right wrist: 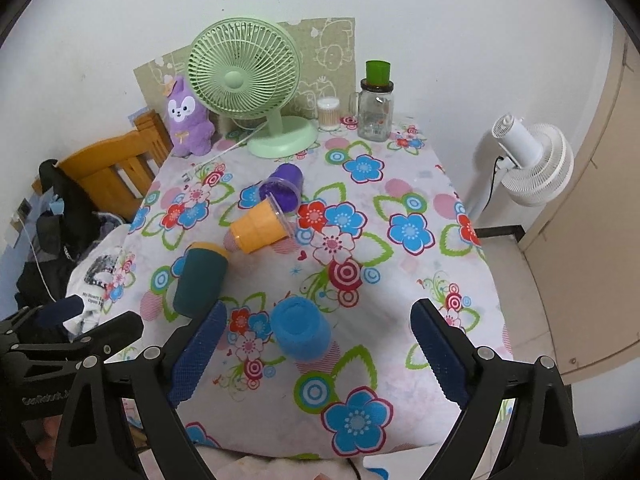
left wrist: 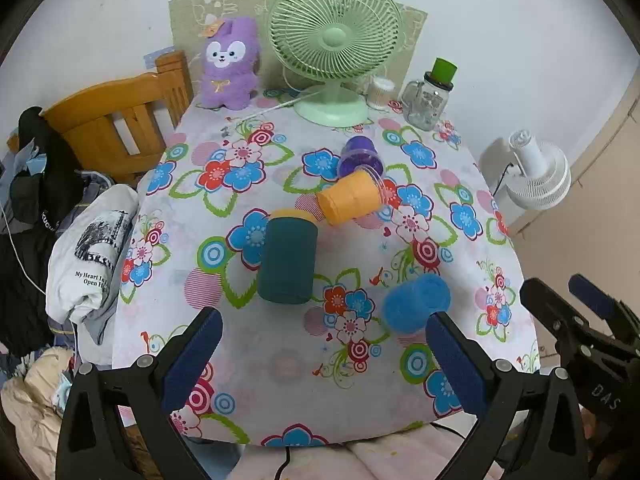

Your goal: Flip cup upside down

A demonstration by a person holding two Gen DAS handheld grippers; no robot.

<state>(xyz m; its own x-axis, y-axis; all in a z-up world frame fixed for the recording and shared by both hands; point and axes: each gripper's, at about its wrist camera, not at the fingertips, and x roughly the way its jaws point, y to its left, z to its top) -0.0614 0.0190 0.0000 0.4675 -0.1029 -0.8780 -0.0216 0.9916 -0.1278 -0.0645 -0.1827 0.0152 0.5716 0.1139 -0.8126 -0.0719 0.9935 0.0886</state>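
Observation:
Several cups lie on the floral tablecloth. A dark teal cup lies on its side with a yellow one behind it. An orange cup and a purple cup lie on their sides further back. A blue cup stands mouth down near the front. My left gripper is open and empty, short of the teal cup. My right gripper is open and empty, with the blue cup between its fingers' lines.
A green desk fan, a purple plush toy, a cotton-swab tub and a glass jar with a green lid stand at the table's back. A wooden chair and clothes are left; a white floor fan is right.

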